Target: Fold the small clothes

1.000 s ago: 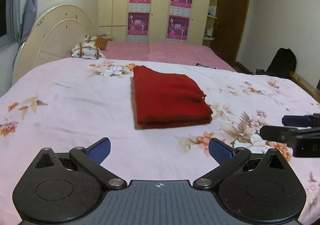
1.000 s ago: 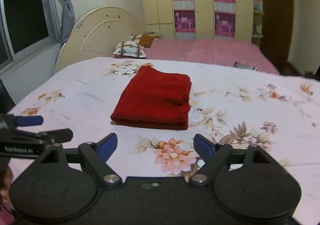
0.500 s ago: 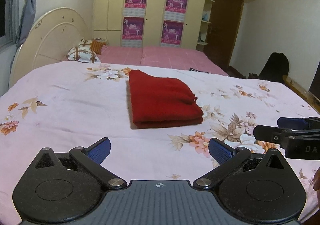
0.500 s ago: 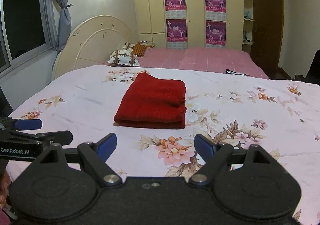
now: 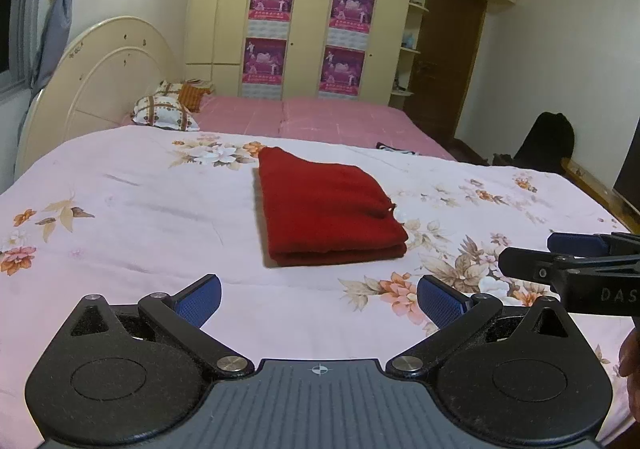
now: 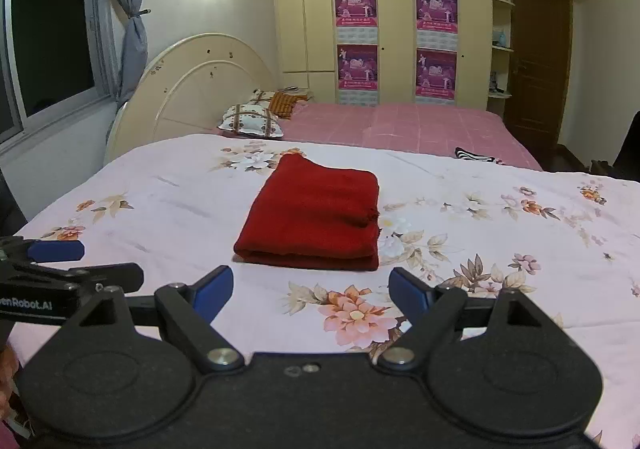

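Red garment [image 5: 326, 205], folded into neat flat rectangle, lying mid-bed on floral sheet [image 5: 120, 209].

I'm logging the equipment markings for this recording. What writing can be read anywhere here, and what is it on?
"DAS", cut off by the frame edge: side of the right hand-held gripper.
"enRobot.AI", first letter cut off: side of the left hand-held gripper.
Purple wardrobe posters: print too small to read.

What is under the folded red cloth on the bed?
The folded red cloth lies on the floral bedsheet. Only the sheet shows around it; anything beneath the cloth is covered.
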A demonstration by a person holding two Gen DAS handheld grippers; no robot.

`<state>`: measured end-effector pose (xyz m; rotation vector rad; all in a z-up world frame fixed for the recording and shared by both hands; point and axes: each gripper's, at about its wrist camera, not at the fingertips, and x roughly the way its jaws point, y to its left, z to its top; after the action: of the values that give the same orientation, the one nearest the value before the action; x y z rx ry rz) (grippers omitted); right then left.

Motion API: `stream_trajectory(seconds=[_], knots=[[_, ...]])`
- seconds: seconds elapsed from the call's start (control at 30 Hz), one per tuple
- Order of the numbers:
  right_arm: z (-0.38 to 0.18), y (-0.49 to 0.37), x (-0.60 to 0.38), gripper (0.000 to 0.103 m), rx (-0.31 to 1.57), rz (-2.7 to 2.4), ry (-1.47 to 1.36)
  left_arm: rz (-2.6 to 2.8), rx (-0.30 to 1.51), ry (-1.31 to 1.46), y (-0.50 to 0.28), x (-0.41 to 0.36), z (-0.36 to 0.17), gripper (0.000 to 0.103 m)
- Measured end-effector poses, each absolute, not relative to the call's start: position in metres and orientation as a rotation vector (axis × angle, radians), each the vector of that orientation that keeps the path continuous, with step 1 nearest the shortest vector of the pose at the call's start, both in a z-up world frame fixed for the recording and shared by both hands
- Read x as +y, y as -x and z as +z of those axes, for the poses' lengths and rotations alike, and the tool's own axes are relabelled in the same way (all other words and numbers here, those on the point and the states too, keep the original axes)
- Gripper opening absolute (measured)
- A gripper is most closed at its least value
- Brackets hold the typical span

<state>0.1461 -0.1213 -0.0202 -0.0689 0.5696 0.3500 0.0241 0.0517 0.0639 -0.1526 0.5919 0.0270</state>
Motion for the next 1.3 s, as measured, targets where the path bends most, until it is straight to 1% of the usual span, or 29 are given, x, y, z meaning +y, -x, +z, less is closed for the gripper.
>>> stream_trajectory(seconds=[1.3], knots=[[-0.0182,-0.1507,-0.1185,0.084,0.571,0.327,0.066,0.014,0.564,0.127,-0.0313,0.0493,0.0695,0.103]])
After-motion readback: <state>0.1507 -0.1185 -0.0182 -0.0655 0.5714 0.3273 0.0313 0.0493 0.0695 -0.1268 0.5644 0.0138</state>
